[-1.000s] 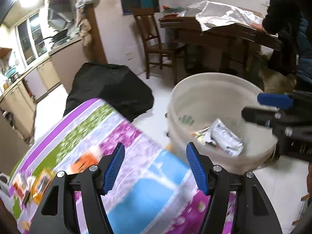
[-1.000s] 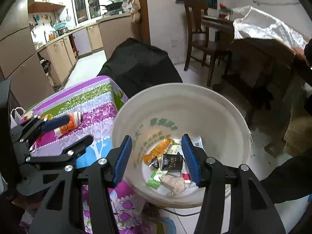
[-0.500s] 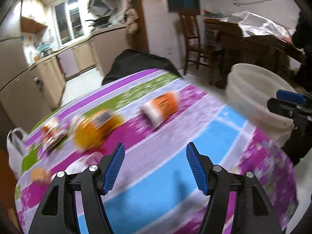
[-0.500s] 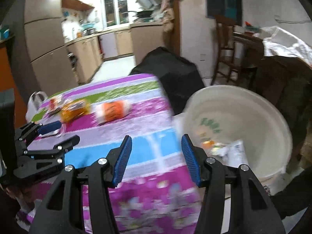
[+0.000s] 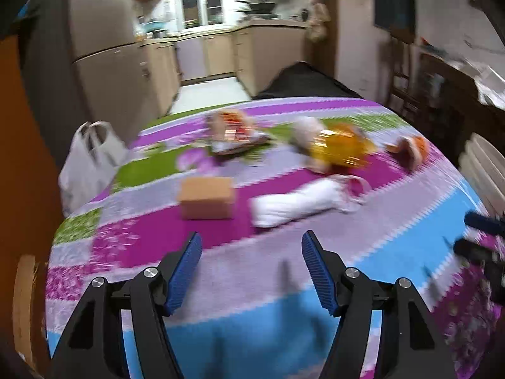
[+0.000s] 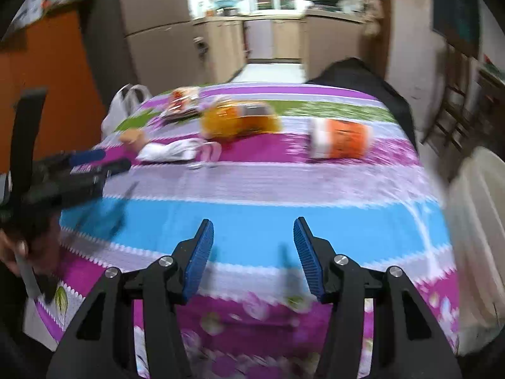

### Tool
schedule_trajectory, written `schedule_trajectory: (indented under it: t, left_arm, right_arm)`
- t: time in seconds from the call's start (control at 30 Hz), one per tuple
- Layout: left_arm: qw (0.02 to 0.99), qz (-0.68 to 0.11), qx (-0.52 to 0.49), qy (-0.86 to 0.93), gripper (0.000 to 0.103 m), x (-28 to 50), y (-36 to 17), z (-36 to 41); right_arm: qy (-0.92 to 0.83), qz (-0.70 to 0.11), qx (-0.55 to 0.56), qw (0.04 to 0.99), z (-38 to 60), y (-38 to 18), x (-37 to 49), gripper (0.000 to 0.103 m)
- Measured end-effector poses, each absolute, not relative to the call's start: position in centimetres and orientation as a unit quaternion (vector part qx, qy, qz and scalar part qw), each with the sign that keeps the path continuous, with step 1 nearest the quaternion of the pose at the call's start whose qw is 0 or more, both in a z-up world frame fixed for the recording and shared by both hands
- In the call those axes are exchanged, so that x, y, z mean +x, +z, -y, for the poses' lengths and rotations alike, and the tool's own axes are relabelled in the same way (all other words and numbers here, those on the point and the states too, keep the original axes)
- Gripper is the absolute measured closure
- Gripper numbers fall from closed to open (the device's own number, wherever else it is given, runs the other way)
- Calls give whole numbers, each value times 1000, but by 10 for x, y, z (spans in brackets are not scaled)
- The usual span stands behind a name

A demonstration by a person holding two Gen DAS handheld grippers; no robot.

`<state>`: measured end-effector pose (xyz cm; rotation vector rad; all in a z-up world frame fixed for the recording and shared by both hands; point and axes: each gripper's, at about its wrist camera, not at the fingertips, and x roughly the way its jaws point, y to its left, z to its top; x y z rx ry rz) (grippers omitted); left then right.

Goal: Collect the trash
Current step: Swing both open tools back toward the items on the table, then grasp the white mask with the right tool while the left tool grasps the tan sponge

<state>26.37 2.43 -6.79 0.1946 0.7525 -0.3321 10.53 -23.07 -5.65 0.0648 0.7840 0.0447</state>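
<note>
Trash lies on a table with a striped purple, green and blue cloth (image 5: pixel 284 309). In the left wrist view I see a small brown box (image 5: pixel 206 197), a white crumpled wrapper (image 5: pixel 303 202), a yellow-orange bag (image 5: pixel 339 148), an orange cup on its side (image 5: pixel 410 150) and a red wrapper (image 5: pixel 233 132). The right wrist view shows the orange cup (image 6: pixel 339 139), the yellow bag (image 6: pixel 240 121) and the white wrapper (image 6: pixel 180 151). My left gripper (image 5: pixel 251 268) is open and empty, short of the box and wrapper. My right gripper (image 6: pixel 252 249) is open and empty over the blue stripe.
The white bucket (image 6: pixel 476 221) stands off the table's right edge. A white plastic bag (image 5: pixel 91 158) hangs at the table's far left. A black covered object (image 6: pixel 359 75) sits behind the table, with kitchen cabinets and a wooden chair (image 6: pixel 454 104) beyond.
Both grippers have swung left, away from the bucket with its wrappers, and now face the table and the trash on it. Both stay open and empty.
</note>
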Motion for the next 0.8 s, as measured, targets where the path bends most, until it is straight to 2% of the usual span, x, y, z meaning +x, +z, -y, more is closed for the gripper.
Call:
schedule_trajectory:
  t: [0.2,0.27,0.33,0.4,0.57,0.7,0.8]
  left_arm:
    - [921,-358,69,-134,31,292,-48,-54]
    - [926,-349,80,-122,31,307,-39,-56]
    - [923,-348,85,-141,24,322,-34,-58]
    - [918,-352,98,-155,24,332,-35,-59]
    - [913,-356,109,-166,24,334,-44,-74]
    - [908,-373,92,-166,24,333,-55,-93]
    - [905,-379,80,-175,24,334,-57,-103]
  right_arm:
    - [86,-381,4,920,203,-57,136,50]
    - [123,-376,-10,918,195,-54,152,39]
    - [153,-371,-36,915,184,-52,164,33]
    - [189,-369,-79,907,169,-51,180,29]
    - [237,-380,-178,876,147,-55,218,29]
    - [264,-403,-211,851,145,-61,244,30]
    - [289,-424,-226,828,145,-68,256,40]
